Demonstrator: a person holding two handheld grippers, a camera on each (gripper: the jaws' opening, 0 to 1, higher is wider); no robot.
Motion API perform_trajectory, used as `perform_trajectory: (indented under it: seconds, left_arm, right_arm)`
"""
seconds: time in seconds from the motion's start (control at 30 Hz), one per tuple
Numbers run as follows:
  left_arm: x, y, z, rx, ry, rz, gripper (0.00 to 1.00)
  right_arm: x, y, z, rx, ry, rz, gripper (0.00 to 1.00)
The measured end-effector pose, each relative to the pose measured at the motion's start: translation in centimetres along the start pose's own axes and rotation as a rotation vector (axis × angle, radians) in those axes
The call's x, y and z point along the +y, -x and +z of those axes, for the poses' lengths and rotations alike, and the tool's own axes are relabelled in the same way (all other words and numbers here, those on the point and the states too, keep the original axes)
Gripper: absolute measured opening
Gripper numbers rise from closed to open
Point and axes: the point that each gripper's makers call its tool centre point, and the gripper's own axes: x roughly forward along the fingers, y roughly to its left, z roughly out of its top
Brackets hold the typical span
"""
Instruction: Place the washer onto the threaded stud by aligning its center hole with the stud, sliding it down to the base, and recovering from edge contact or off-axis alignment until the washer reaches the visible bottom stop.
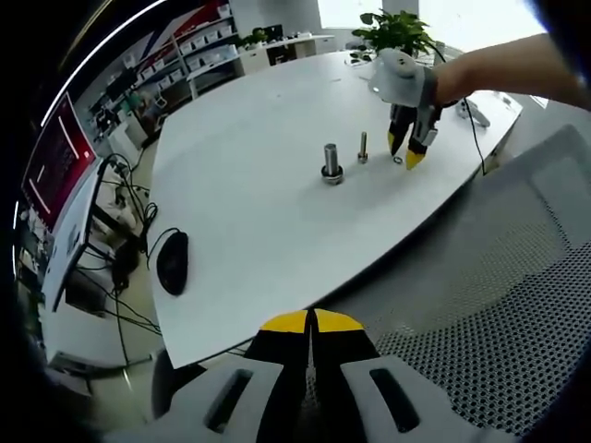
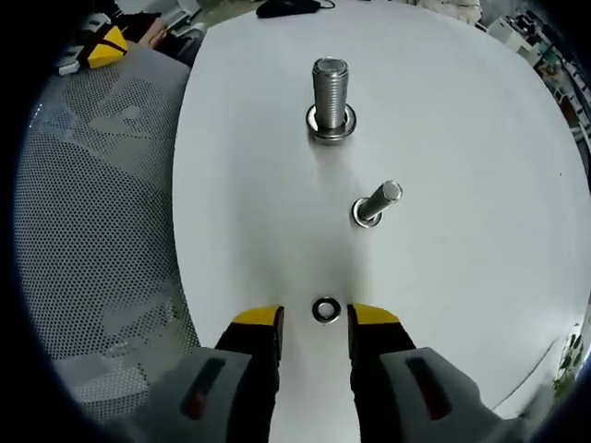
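Right tongs (image 2: 314, 318) first: yellow-tipped black jaws spread apart, hovering low over the white rounded worktop (image 2: 443, 120), and between the tips lies the small dark metal ring washer (image 2: 325, 310), flat on the surface, touching neither jaw as far as can be told. Just beyond it stands the slim silver threaded stud (image 2: 377, 203), head down on the worktop and leaning in the fisheye view, its shank bare. Further out, a thick silver threaded bolt (image 2: 331, 97) stands upright with a ring already around its base.

Over to the left tongs (image 1: 312, 323): jaws pressed together, nothing between them, held back off the worktop's edge above a grey perforated mesh chair back (image 1: 489, 277). From here the right tongs appear across the worktop, gripped by a person's hand (image 1: 480, 69), tips pointing down beside the washer (image 1: 398, 160).

The surface is plain glossy white. A black computer mouse (image 1: 173, 261) sits near the close edge, cable trailing off. Behind: a green potted plant (image 1: 397, 32), white shelving with boxes (image 1: 185, 51), and a red-lit screen (image 1: 60, 152) on the left.
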Motion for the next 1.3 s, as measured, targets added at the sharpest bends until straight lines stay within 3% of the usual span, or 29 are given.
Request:
perform_trajectory:
  seconds: [0.07,0.13,0.23,0.47,0.57,0.87,1.17,1.3]
  left_arm:
    - [0.0,0.0,0.0,0.000,0.000,0.000,0.00]
    - [0.0,0.0,0.0,0.001,0.000,0.000,0.00]
    - [0.0,0.0,0.0,0.001,-0.001,0.000,0.00]
    - [0.0,0.0,0.0,0.002,0.000,0.001,0.00]
    - [0.0,0.0,-0.1,0.004,0.000,0.000,0.00]
    - [0.0,0.0,-0.1,0.004,0.001,0.002,0.00]
    - [0.0,0.0,-0.1,0.005,-0.002,0.001,0.00]
    - [0.0,0.0,-0.1,0.005,-0.002,0.001,0.00]
  right_arm:
    - [0.4,0.1,-0.5,0.022,-0.089,0.022,0.26]
    - [0.3,0.0,-0.5,0.022,-0.077,0.005,0.24]
    - [0.0,0.0,-0.7,0.060,0.094,-0.039,0.21]
    - [0.4,-0.1,-0.6,0.088,0.077,-0.025,0.20]
    - [0.4,0.0,-0.7,0.103,0.141,-0.039,0.16]
    - [0.5,0.0,-0.6,0.095,0.097,-0.046,0.14]
    - [0.1,0.3,-1.0,0.019,0.003,-0.051,0.13]
    - [0.2,0.6,-1.7,0.033,-0.006,-0.038,0.13]
